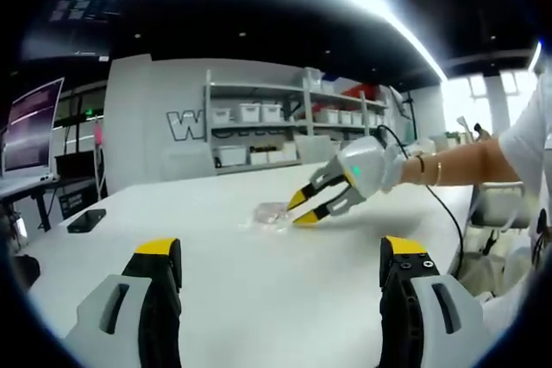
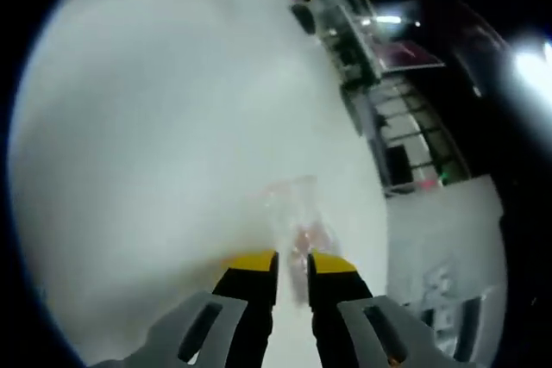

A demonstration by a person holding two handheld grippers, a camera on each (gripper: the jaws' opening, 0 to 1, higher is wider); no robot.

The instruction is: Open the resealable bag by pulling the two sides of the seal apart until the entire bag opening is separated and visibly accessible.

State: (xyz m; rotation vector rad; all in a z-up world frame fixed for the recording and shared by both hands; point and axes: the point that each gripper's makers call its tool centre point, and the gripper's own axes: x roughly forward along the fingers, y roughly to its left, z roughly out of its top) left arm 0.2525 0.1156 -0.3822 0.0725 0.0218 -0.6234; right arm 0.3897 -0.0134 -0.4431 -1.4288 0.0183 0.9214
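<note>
A small clear resealable bag (image 1: pixel 272 215) lies flat on the white table (image 1: pixel 259 299), out past my left gripper (image 1: pixel 281 249). The left gripper is open, with its yellow-tipped jaws wide apart and nothing between them. In the left gripper view my right gripper (image 1: pixel 302 209) comes in from the right, held by a person's hand, with its tips at the bag's right edge. In the right gripper view the bag (image 2: pixel 291 204) stretches away from my right gripper (image 2: pixel 293 263). Its jaws stand close together with the bag's near edge running in between them.
A black phone (image 1: pixel 86 220) lies near the table's left edge, with a monitor (image 1: pixel 33 127) behind it. Shelves with white bins (image 1: pixel 276 122) line the back wall. The person's arm (image 1: pixel 457 165) and a cable (image 1: pixel 444 208) cross the table's right side.
</note>
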